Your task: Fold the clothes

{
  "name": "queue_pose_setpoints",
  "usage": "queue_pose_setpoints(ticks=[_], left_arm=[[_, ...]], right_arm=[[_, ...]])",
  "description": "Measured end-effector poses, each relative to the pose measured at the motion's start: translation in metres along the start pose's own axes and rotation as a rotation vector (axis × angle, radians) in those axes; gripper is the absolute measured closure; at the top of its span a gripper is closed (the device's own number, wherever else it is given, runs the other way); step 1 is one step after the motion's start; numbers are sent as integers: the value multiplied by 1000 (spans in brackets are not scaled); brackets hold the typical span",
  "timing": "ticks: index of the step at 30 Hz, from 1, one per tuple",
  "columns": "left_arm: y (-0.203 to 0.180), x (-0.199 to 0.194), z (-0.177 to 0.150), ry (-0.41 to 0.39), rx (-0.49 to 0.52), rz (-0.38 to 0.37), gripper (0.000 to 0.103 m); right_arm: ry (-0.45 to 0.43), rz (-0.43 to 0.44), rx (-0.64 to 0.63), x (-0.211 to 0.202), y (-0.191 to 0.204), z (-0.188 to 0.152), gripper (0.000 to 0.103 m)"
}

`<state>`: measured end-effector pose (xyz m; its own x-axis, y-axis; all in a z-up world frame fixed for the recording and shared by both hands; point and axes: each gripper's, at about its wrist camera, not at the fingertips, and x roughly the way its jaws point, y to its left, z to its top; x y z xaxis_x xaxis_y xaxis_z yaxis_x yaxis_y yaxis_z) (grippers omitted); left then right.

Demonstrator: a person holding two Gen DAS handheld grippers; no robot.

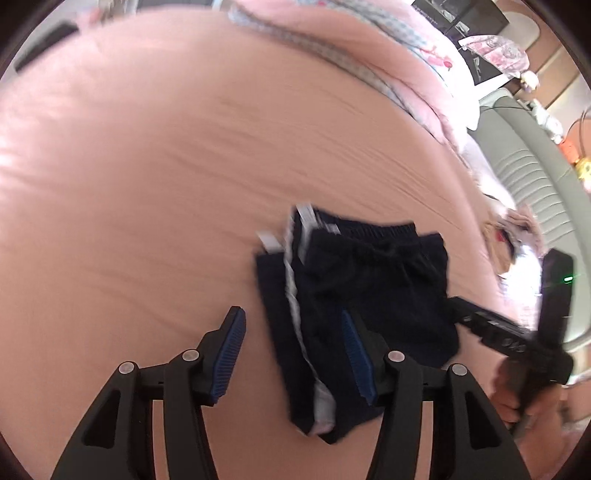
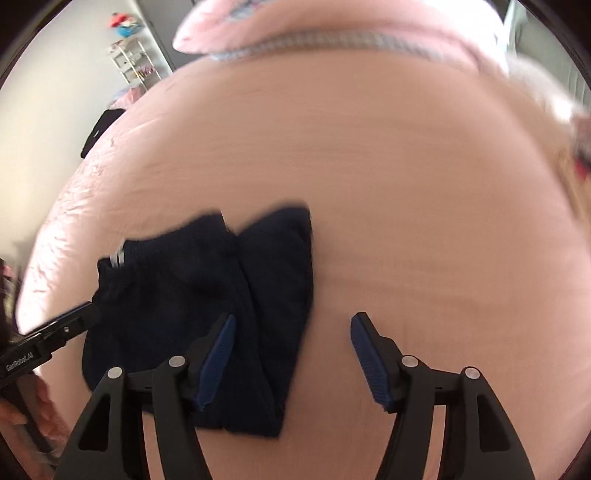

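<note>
Broadly, the pink bed spreads ahead of both tongs. Folded navy shorts lie flat on it, partly between the left tongs and under the inner finger of the right tongs; both stand open, gripping nothing. To finish well, I'd lift clear without snagging cloth. The left tongs' body reads something like "GenRobot.AI" in the right view.

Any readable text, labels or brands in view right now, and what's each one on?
"GenRobot.AI": white lettering on the left gripper body, right wrist view.
White tags on the shorts: blurred, unreadable.
Dark posters at top right, left wrist view: print too small to read.
Nothing else legible.
</note>
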<state>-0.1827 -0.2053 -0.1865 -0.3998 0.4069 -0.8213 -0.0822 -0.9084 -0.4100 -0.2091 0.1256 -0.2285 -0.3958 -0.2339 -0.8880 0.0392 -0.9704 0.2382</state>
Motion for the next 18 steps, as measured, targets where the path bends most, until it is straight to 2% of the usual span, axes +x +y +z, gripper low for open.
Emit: queue_pose_setpoints(ticks=[4, 6, 7, 8, 9, 10, 13, 18], left_arm=[[-11, 15, -1, 10, 18, -44, 52], [-20, 23, -3, -7, 12, -17, 56], [-25, 27, -3, -14, 14, 0, 67], [-33, 29, -3, -15, 42, 32, 94], [-39, 30, -3, -15, 53, 40, 94], [-46, 30, -4, -16, 66, 47, 94], [-72, 20, -7, -49, 116, 40, 94], [-119, -2, 2, -62, 166, -5, 94]], right_arm=[[-11, 1, -60, 4, 13, -6, 36], [-18, -18, -111, 11, 26, -8, 36], [-34, -50, -147, 14, 33, -10, 37], [-50, -72, -174, 15, 41, -10, 45], [-48, -45, -176, 13, 47, -9, 73], [-28, 19, -165, 10, 51, -8, 88], [-22, 91, -150, -3, 66, -10, 91], [-81, 117, -125, -55, 68, -13, 92]])
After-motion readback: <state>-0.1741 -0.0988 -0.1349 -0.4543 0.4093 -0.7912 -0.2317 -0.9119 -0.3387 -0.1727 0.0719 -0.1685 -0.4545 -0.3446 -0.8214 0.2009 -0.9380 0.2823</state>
